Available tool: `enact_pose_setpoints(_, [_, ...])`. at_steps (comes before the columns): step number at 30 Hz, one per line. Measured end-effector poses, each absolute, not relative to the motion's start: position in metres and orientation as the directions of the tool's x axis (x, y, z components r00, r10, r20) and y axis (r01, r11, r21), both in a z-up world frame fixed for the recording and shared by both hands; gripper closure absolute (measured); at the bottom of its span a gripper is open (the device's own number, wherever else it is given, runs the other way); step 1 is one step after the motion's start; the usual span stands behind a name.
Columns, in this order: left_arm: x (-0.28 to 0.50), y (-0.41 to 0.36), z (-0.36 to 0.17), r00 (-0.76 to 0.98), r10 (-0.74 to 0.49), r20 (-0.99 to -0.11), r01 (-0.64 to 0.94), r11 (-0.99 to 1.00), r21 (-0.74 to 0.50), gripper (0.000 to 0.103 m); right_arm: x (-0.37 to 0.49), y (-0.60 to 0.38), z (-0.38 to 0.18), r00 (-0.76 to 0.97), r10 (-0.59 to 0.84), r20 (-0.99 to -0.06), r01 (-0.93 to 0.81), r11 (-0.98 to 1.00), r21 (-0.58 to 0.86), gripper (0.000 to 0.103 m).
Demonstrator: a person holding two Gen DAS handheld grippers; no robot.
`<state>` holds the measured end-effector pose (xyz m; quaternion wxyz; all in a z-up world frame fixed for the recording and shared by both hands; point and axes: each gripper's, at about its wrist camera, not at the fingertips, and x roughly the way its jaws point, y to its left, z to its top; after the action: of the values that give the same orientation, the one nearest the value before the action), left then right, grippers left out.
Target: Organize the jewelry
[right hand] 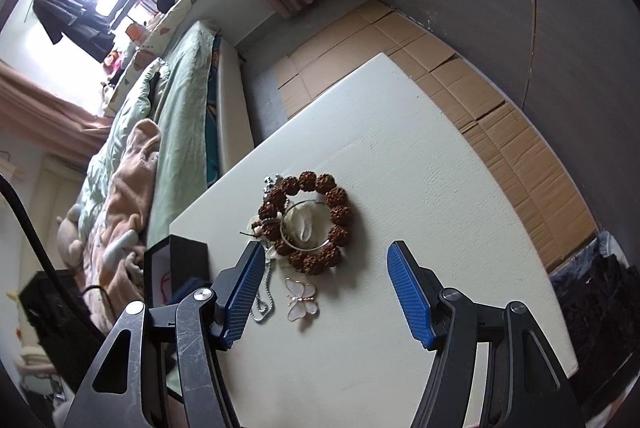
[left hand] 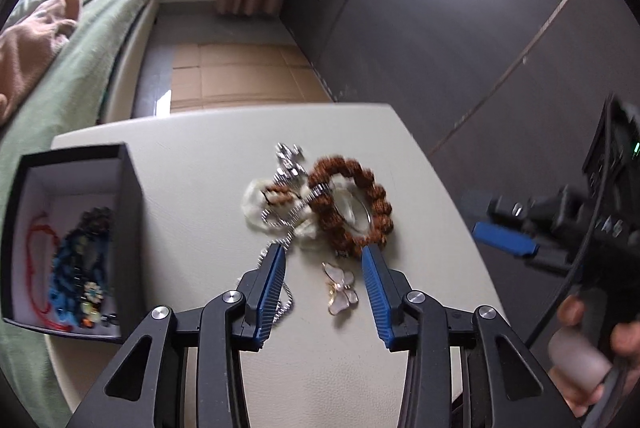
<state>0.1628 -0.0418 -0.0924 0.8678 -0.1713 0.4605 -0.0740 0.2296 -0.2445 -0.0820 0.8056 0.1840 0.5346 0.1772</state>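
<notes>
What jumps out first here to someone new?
The tangle of jewelry mid-table: a brown bead bracelet ringing a silver bangle, with a pearly butterfly brooch lying just nearer the open jaws of the left gripper. At the table's left edge, a black box already holds colorful pieces.

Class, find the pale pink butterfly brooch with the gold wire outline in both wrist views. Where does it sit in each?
Left wrist view: pale pink butterfly brooch with gold wire outline, low centre, between the open blue fingers.
Right wrist view: same brooch, lower centre-left, beside the left blue finger.
Shared landmark: brown knobbly bead bracelet, just beyond it.
</notes>
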Motion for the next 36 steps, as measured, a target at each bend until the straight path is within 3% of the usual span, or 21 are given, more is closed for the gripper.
enact_pose_setpoints(13, [0.173,-0.075,-0.13,0.48,-0.249,-0.841,-0.004,0.958,-0.287,0.062,0.232,-0.26,-0.081,0.37,0.484,-0.793,-0.062,0.864,0.499,0.038])
enact_pose_setpoints(18, [0.176,-0.078,-0.139,0.458,-0.267,-0.848,-0.013,0.952,-0.307,0.081,0.232,-0.253,-0.086,0.348,0.486,-0.802,-0.08,0.868,0.491,0.038])
enact_pose_setpoints(19, [0.175,-0.08,-0.139,0.462,-0.255,-0.849,-0.009,0.956,-0.292,0.089,0.232,-0.251,-0.087,0.343,0.486,-0.804,-0.083,0.868,0.489,0.038])
enact_pose_setpoints(33, [0.178,-0.038,-0.118,0.521,-0.238,-0.82,-0.091,0.939,-0.33,0.09,0.236,-0.224,-0.096,0.322,0.501,-0.804,-0.137,0.864,0.484,0.038])
enact_pose_setpoints(36, [0.179,-0.029,-0.114,0.53,-0.237,-0.814,-0.107,0.934,-0.342,0.09,0.237,-0.212,-0.098,0.32,0.501,-0.804,-0.168,0.865,0.472,0.044])
